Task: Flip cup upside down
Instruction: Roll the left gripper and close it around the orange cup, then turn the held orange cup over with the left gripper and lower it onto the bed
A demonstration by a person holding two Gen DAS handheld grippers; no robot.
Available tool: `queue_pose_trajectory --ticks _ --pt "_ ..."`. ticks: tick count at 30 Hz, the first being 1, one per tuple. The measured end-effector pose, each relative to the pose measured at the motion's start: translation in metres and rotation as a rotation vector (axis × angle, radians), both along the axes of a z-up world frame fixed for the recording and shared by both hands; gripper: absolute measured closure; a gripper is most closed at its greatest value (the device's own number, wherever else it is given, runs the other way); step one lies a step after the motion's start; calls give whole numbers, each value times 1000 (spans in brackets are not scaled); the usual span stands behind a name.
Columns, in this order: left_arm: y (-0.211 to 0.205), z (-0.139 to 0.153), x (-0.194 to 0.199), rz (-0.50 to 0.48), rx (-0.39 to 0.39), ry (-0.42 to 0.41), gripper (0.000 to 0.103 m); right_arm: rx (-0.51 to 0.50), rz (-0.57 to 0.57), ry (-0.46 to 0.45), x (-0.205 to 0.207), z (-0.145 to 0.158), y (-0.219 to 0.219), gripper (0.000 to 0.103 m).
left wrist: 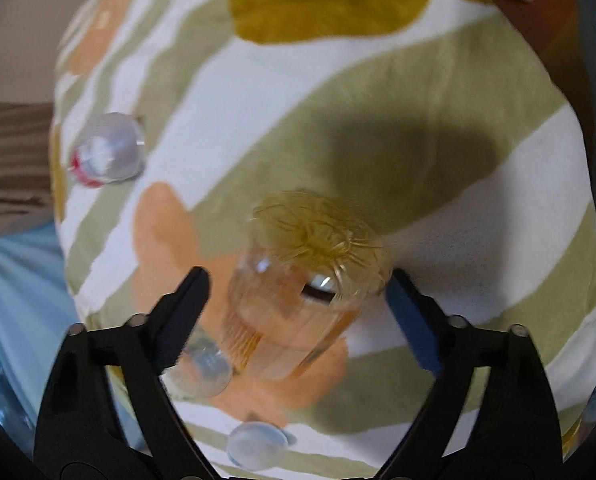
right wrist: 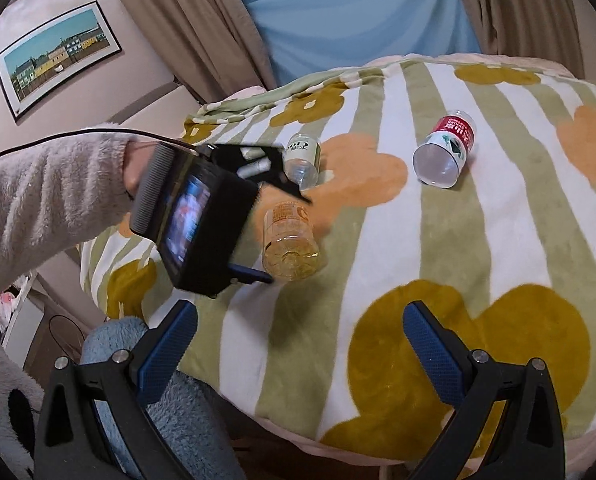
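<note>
An amber see-through cup (left wrist: 310,280) with an orange label sits between the fingers of my left gripper (left wrist: 298,280). Its ribbed base faces the left wrist camera and its mouth points down at the blanket. The jaws are open: the blue-padded finger (left wrist: 412,320) is at the edge of the base, while the other finger (left wrist: 182,312) stands apart from the cup. In the right wrist view the same cup (right wrist: 294,256) shows base-first, flanked by the left gripper (right wrist: 289,240), which a hand in a fluffy sleeve (right wrist: 38,208) holds. My right gripper (right wrist: 300,312) hangs open and holds nothing, over the blanket's near edge.
A striped, flowered blanket (right wrist: 438,240) covers the surface. A red-labelled cup (right wrist: 446,152) lies on its side further back and also appears in the left wrist view (left wrist: 106,152). A clear green-labelled cup (right wrist: 304,156) lies near the left gripper. Two clear cups (left wrist: 202,364) (left wrist: 258,446) show near its fingers.
</note>
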State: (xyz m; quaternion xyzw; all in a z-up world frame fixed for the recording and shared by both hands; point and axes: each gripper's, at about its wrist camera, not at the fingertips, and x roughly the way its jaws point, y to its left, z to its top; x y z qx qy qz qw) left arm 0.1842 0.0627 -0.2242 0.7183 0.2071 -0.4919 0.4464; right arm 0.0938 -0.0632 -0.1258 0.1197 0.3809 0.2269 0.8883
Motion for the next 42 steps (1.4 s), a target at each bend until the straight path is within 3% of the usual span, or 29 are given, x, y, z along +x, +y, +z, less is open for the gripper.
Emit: queue_pose_trajectory --ticks 3,7,12,16,20,26,32,42 --pt "-5 -1 4 40 19 51 33 25 12 -2 3 -2 -1 0" --pt "-6 12 17 177 25 113 34 40 25 -3 7 -3 1 0" --pt "-8 23 48 507 50 197 37 70 39 -25 5 3 0 0" --pt "-9 30 80 776 5 320 38 117 41 -47 0 13 -4 0" --pt "-7 24 101 933 -54 390 39 146 32 -43 -1 15 -6 0" --pt "-13 12 106 982 -54 402 39 149 17 -14 0 8 -8 0" --pt "-23 25 101 910 -71 391 37 157 2 -3 5 5 -13 0" --pt "-43 39 113 962 -85 440 37 173 15 14 9 -4 -6 0"
